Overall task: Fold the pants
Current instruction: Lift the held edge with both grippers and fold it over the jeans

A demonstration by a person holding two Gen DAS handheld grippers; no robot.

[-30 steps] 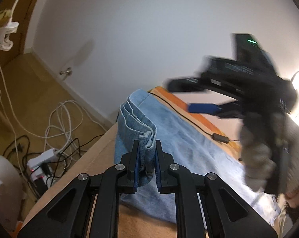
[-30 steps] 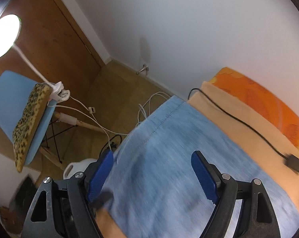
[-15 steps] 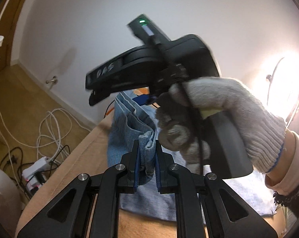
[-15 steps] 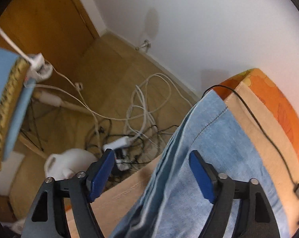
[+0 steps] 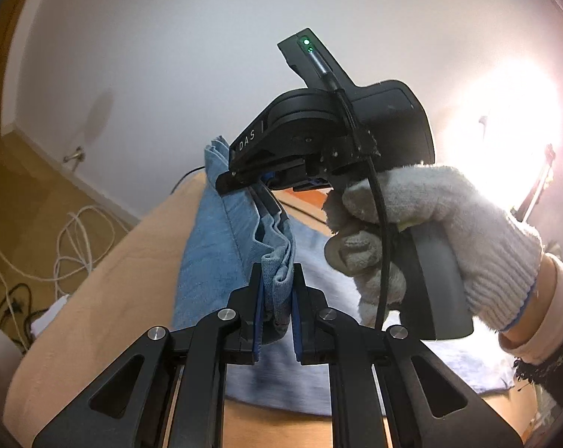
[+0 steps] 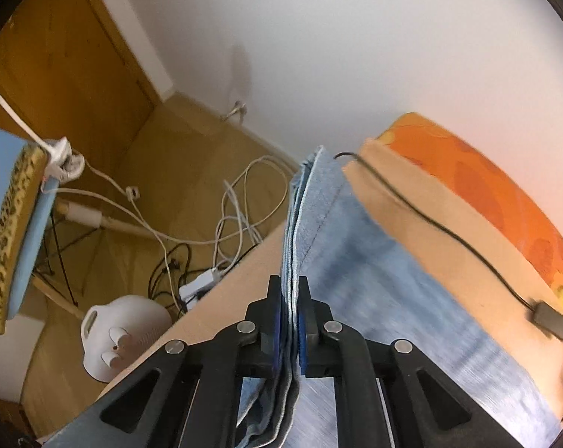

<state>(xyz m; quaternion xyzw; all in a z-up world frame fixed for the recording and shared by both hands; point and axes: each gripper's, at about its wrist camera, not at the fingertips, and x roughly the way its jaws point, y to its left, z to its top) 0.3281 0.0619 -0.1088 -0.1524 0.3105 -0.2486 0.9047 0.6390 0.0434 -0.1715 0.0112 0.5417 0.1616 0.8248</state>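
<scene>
Light blue denim pants (image 5: 214, 246) lie on a tan-covered surface (image 5: 106, 280), with one stacked edge lifted. My left gripper (image 5: 277, 283) is shut on the near end of that lifted edge. My right gripper (image 5: 251, 183), held in a white-gloved hand, sits farther along the same edge. In the right wrist view the right gripper (image 6: 289, 298) is shut on the layered denim edge (image 6: 300, 216), which stands upright between the pads. The rest of the pants (image 6: 386, 298) spreads flat to the right.
The surface edge drops to a wooden floor with tangled white and black cables (image 6: 240, 201) and a white appliance (image 6: 121, 336). A black cable (image 6: 449, 231) crosses the orange bedding (image 6: 505, 194). A blue chair (image 6: 16, 231) stands left. A bright lamp (image 5: 505, 112) glares right.
My right gripper was open over the pants; it moved to the lifted edge and closed on it. My left gripper kept its hold and shifted slightly.
</scene>
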